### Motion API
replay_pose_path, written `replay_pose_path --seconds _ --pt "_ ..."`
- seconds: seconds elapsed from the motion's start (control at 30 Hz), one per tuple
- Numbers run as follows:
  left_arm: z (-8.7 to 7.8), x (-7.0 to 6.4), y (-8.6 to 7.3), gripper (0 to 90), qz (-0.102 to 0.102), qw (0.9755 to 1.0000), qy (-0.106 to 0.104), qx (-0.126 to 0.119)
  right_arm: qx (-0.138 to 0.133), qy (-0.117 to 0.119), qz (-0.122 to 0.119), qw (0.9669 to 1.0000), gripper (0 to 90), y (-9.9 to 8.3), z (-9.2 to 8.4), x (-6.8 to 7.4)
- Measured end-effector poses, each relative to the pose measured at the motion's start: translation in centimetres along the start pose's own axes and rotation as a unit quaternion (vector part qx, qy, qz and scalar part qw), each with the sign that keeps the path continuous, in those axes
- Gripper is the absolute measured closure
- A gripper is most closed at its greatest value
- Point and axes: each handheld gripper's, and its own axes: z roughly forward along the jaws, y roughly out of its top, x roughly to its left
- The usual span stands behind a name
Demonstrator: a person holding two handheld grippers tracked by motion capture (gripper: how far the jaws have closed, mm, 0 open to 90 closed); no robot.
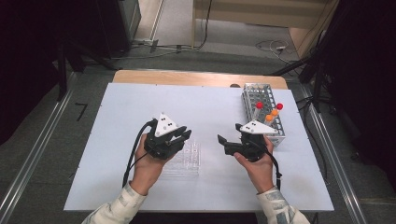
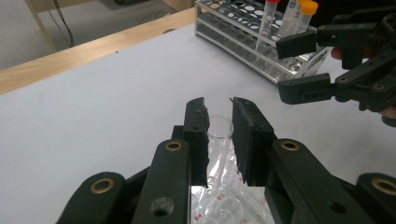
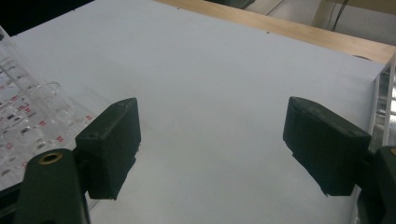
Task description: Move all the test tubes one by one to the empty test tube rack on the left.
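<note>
Left tool (image 2: 219, 135) grips clear tube (image 2: 219, 128); rack (image 2: 224, 205) marked B4.

Looking down and forward from above the near edge of the white rectangular table (image 1: 140, 98). Riding low and close over its surface, both gripper views; shared ground with the high view.

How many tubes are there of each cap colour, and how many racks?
Red-capped tubes: 2
Orange-capped tubes: 2
Uncapped clear tube, clamped in the left gripper: 1
Metal rack: 1
Clear plastic rack: 1
Total: 5 tubes, 2 racks, 7 things.
</note>
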Motion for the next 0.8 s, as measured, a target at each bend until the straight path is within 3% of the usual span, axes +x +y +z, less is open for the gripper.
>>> replay_pose_path --seconds 0.1,0.17,0.57,0.8 --pt "0.3 -0.1 -0.3 76.6 0.002 1.0 0.001 0.005 -0.004 0.006 -0.001 1.0 18.4 0.0 -0.2 0.0" --pt "0.4 -0.2 -0.5 76.6 0.002 1.0 0.002 0.008 -0.002 -0.009 -0.001 1.0 18.6 0.0 -0.1 0.1" --pt "1.4 -0.3 -1.5 75.9 0.002 0.9997 0.001 0.024 0.005 -0.01 0.001 0.9999 18.1 0.0 0.0 0.0" --pt "1.1 -0.1 -1.5 67.6 -0.009 0.9998 -0.01 0.015 0.005 -0.012 -0.001 0.9999 18.1 0.0 -0.1 0.0"
